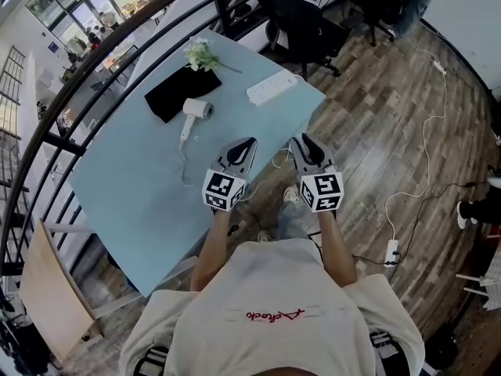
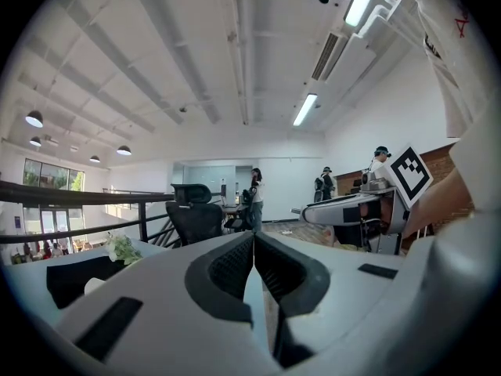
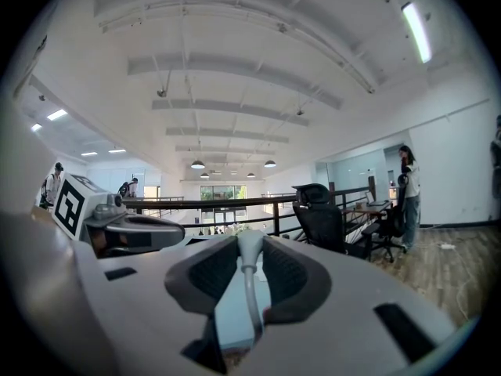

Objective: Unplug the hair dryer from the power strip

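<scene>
A white hair dryer (image 1: 197, 110) lies on the light blue table (image 1: 125, 202), partly on a black cloth (image 1: 168, 94). The white power strip (image 1: 272, 88) rests near the table's far right edge. Both grippers are held over the table's near right edge, well short of the strip. My right gripper (image 1: 300, 140) (image 3: 249, 240) is shut on the dryer's white plug (image 3: 249, 251), with its cord (image 3: 250, 304) hanging down between the jaws. Beside it, my left gripper (image 1: 248, 142) (image 2: 254, 238) is shut with nothing in it.
White flowers (image 1: 202, 54) lie at the cloth's far end. A black office chair (image 1: 301, 28) stands beyond the table, and a dark railing (image 1: 47, 135) runs along its left side. Another white cable and power strip (image 1: 391, 251) lie on the wooden floor at the right. People stand far off.
</scene>
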`<action>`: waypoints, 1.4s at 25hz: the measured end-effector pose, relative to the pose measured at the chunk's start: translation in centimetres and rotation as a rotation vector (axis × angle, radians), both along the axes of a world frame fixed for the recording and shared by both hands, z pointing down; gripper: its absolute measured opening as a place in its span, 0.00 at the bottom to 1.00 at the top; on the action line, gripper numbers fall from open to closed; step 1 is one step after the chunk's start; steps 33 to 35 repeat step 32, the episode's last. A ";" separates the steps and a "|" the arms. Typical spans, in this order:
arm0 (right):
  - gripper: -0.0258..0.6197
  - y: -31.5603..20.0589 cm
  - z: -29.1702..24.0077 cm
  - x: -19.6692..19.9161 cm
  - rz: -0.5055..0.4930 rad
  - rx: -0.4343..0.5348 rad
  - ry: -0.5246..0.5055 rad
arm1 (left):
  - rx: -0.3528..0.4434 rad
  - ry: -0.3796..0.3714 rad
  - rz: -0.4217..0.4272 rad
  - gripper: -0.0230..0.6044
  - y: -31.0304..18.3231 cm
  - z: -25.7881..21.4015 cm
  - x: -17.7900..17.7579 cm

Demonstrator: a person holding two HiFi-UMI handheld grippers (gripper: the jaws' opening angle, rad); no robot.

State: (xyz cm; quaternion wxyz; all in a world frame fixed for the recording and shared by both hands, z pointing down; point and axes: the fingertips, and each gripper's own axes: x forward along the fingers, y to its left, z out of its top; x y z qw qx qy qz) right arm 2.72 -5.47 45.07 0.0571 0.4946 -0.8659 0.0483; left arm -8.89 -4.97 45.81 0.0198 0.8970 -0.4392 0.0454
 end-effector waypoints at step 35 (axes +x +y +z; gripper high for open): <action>0.21 8.8 -0.4 0.3 0.030 0.015 0.019 | 0.022 0.030 0.024 0.06 8.2 -0.4 0.8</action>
